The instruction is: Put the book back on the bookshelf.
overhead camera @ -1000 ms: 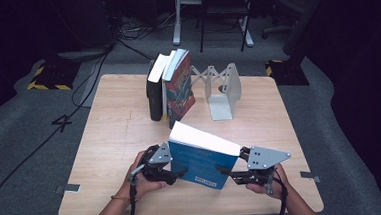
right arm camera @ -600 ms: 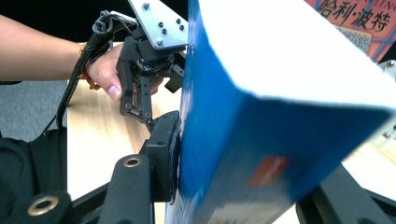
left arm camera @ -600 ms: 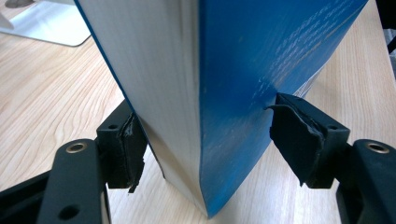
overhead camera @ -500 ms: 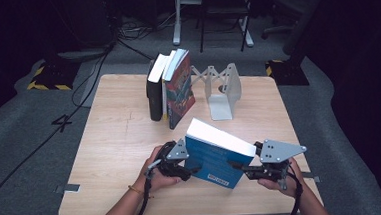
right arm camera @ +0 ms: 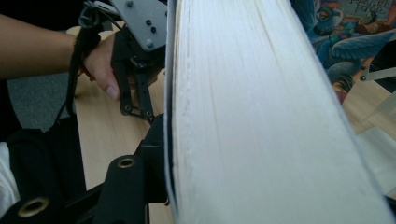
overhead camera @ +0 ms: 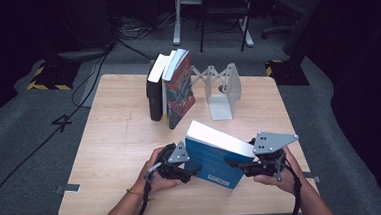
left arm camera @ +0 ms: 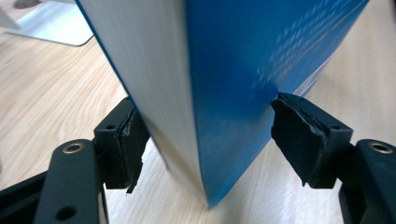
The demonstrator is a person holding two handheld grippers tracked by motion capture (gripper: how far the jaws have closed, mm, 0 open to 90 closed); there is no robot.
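Since the earlier frames the thick blue-covered book has tipped up from a flatter lie onto its lower edge, and both hands have shifted a little toward the right edge of the tabletop with it. Now the book stands tilted near the tabletop's near edge, white page block up, blue cover toward the person. At its left end, the left tongs straddle the book's lower corner: in the left gripper view one pad lies against the page side and the other pad meets the blue cover, so the left tongs stand wide and grip the book. At the book's right end, the right tongs are spread across the book's thickness; in the right gripper view the white page block runs up between the jaws with one black jaw tight against its left face, while the other jaw is hidden behind the pages. Toward the far edge of the tabletop, a black book and a colourful illustrated book lean together, and a white metal bookend stands just to their right, apart from them.
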